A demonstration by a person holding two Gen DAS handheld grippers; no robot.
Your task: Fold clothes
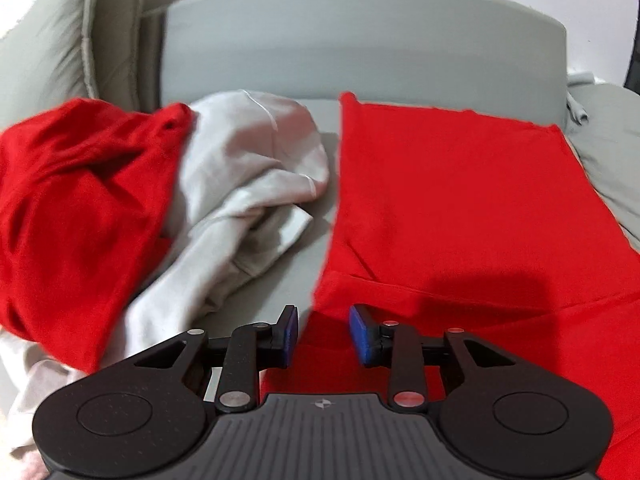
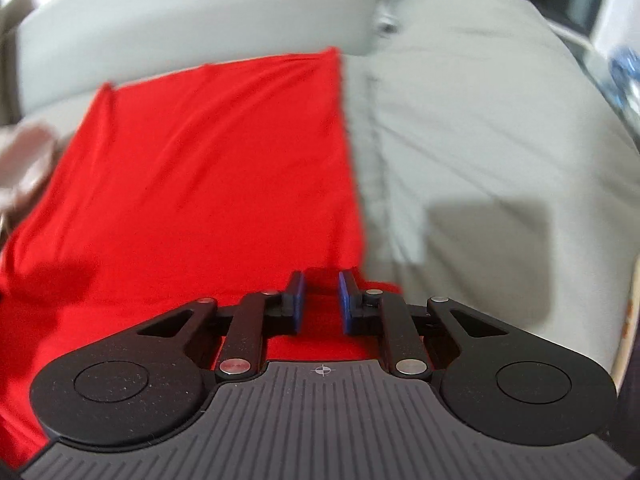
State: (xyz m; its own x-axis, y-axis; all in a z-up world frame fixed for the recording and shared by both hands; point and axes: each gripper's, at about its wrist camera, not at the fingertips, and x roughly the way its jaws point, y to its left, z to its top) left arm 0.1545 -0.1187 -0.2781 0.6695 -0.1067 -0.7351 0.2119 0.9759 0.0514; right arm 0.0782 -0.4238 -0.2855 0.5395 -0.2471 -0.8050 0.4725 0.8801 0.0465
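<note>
Left wrist view: left hand-held gripper (image 1: 323, 334) over near left edge of flat red cloth garment (image 1: 448, 200) on grey bed (image 1: 248, 60); blue pads apart, nothing clamped.
Beside it: crumpled pale grey hooded garment (image 1: 248, 168), bunched red garment (image 1: 76, 200).
Right wrist view: right hand-held gripper (image 2: 321, 302) over near right edge of flat red cloth garment (image 2: 208, 168); pads narrowly apart, not pinching cloth.

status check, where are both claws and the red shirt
Left claw open over red shirt left edge. Right claw open at its right edge. Crumpled clothes pile lies left, clear.
</note>
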